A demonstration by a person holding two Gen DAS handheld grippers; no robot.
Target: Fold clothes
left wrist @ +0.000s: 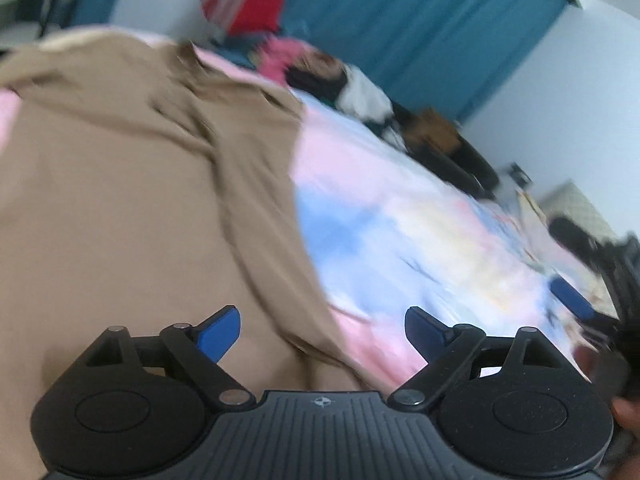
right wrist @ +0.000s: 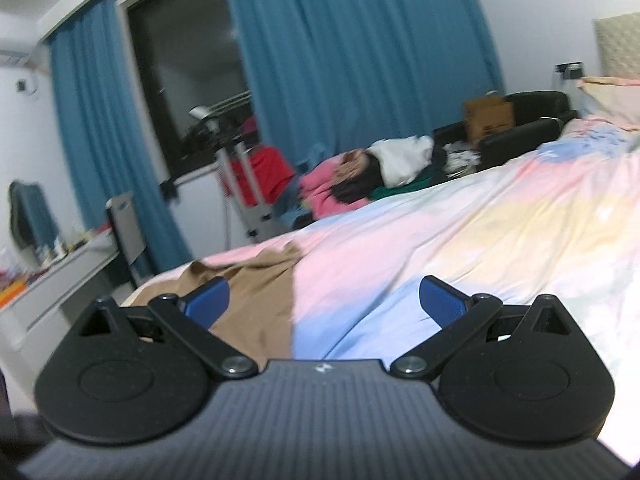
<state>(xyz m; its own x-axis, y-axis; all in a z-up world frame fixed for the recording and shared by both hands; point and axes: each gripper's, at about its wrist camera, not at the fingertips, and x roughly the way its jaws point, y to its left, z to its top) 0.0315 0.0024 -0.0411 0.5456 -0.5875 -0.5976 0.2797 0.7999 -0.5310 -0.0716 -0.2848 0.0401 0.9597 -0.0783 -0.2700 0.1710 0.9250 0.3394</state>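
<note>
A tan garment [left wrist: 132, 184] lies spread and creased on the pastel bedspread [left wrist: 420, 232]; the left wrist view is blurred. My left gripper [left wrist: 322, 332] hovers over the garment's right edge, jaws wide apart, nothing between the blue pads. In the right wrist view the same tan garment [right wrist: 248, 292] lies at the near left of the bedspread [right wrist: 480, 220]. My right gripper [right wrist: 324, 300] stands open above the cloth's edge, nothing between its pads. The right gripper's blue pad [left wrist: 572, 300] and a hand show at the right edge of the left wrist view.
A heap of clothes [right wrist: 360, 180], pink, black, white and green, lies at the bed's far side. Beyond it stand a black sofa [right wrist: 532, 128] with a cardboard box [right wrist: 488, 118], blue curtains [right wrist: 352, 52], a desk [right wrist: 60, 272] at the left and a drying rack with red cloth [right wrist: 264, 172].
</note>
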